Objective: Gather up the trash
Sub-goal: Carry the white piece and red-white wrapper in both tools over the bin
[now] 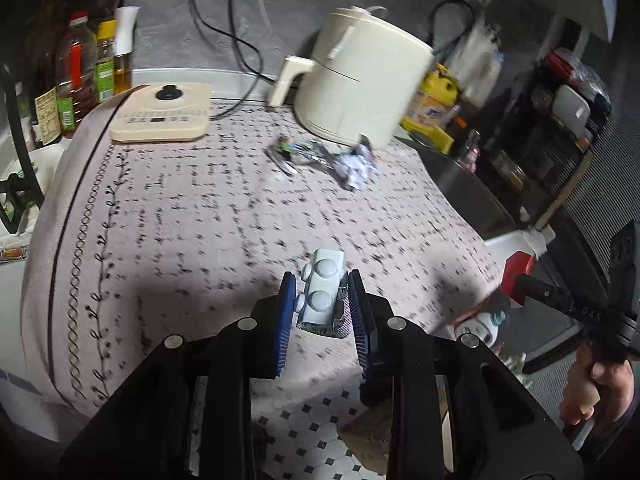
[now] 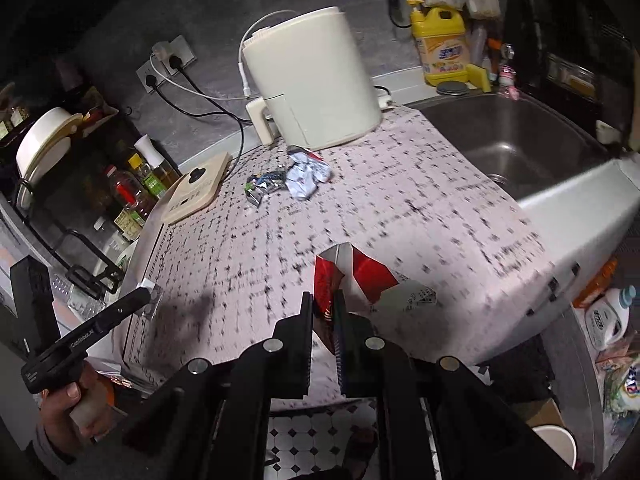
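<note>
My left gripper point(image 1: 322, 300) is shut on a pale blue pill blister pack point(image 1: 321, 288), held over the near edge of the patterned tablecloth point(image 1: 180, 220). My right gripper point(image 2: 324, 312) is shut on a red and white carton point(image 2: 356, 276), held above the cloth's near edge; the carton also shows in the left wrist view point(image 1: 516, 276). A crumpled white paper point(image 1: 356, 166) point(image 2: 308, 174) and a shiny foil wrapper point(image 1: 292, 150) point(image 2: 264, 182) lie on the cloth in front of the cream air fryer point(image 1: 360, 76) point(image 2: 312, 80).
A cream flat appliance point(image 1: 162, 114) point(image 2: 196, 190) sits at the cloth's far left, with oil bottles point(image 1: 80, 72) beyond. A steel sink point(image 2: 516, 140) and a yellow detergent bottle point(image 2: 440, 46) lie to the right. Cables point(image 1: 224, 20) run down the back wall. Tiled floor point(image 2: 316, 440) lies below.
</note>
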A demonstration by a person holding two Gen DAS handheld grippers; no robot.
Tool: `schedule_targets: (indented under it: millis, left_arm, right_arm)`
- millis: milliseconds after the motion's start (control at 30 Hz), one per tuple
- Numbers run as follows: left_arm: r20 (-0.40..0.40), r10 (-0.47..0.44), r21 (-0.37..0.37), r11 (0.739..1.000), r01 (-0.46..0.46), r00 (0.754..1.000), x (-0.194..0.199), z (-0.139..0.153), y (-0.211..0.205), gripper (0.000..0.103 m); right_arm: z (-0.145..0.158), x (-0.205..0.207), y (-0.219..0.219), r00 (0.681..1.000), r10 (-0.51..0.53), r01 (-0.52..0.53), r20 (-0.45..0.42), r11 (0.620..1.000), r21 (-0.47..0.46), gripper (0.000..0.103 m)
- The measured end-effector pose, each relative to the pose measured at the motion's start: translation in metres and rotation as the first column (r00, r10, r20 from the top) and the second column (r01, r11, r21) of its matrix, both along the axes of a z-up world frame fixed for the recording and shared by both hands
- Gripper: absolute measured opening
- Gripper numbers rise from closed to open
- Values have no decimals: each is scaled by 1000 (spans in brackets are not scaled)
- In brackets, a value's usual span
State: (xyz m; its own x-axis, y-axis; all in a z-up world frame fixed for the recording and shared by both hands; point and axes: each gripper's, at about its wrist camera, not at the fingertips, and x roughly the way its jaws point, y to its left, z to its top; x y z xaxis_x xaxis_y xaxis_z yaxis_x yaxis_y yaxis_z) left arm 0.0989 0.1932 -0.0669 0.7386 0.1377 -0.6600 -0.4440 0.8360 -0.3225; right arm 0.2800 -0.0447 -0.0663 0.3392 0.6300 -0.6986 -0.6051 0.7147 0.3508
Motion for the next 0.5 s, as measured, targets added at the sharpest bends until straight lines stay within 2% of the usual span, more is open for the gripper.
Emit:
schedule_targets:
  millis: [267,367,500]
  left_arm:
    - [0,-122,17,992,122,993,11,5,-74,27]
    - [3,-161,2,987,161,987,14,0,-100,27]
    - [-24,-245,-7,970,245,969,25,-10,-138,27]
  right_arm:
    - [-12,-24,-98,993,-114,113,-21,993,-13,11]
    - [-19,-31,-131,985,-168,167,-30,985,-36,11]
    - [-31,-44,-177,970,-240,238,-41,969,-61,11]
